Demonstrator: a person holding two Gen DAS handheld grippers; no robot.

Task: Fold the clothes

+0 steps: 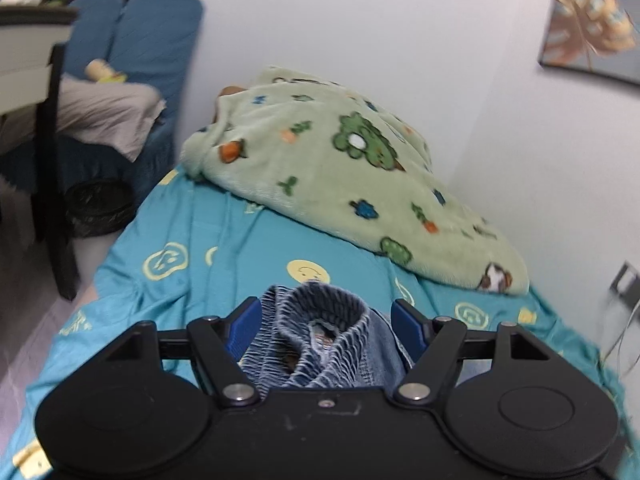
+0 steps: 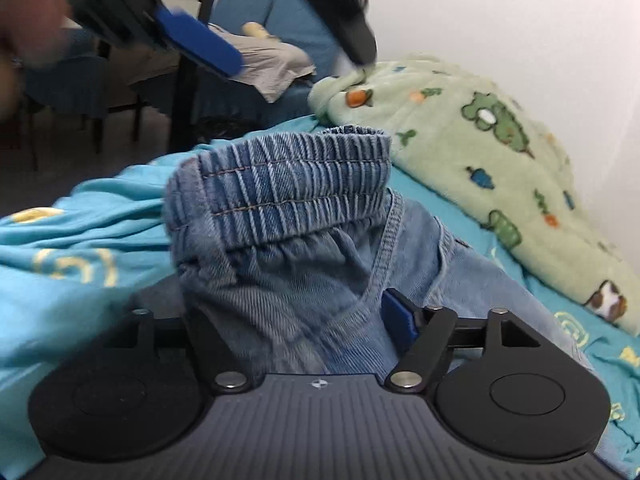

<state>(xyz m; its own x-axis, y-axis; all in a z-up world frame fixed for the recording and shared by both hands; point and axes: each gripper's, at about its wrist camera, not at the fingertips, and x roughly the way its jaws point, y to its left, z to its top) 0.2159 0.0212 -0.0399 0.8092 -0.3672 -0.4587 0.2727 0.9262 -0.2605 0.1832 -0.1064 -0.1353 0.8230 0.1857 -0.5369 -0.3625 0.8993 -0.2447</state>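
Evidently, the left gripper (image 1: 324,320) stood spread around the blue denim elastic waistband (image 1: 320,336), the right gripper (image 2: 304,320) likewise unclenched, over the turquoise smiley-print bed (image 1: 224,240).

Faded blue denim jeans (image 2: 304,216), turquoise bed sheet (image 1: 224,232) printed with yellow smileys, pale green blanket (image 1: 340,168) patterned with cartoon animals

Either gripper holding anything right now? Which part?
Nothing looks clamped. Right gripper stands wide around the jeans below the waistband, pads seemingly not pressing; left gripper is open above, empty.
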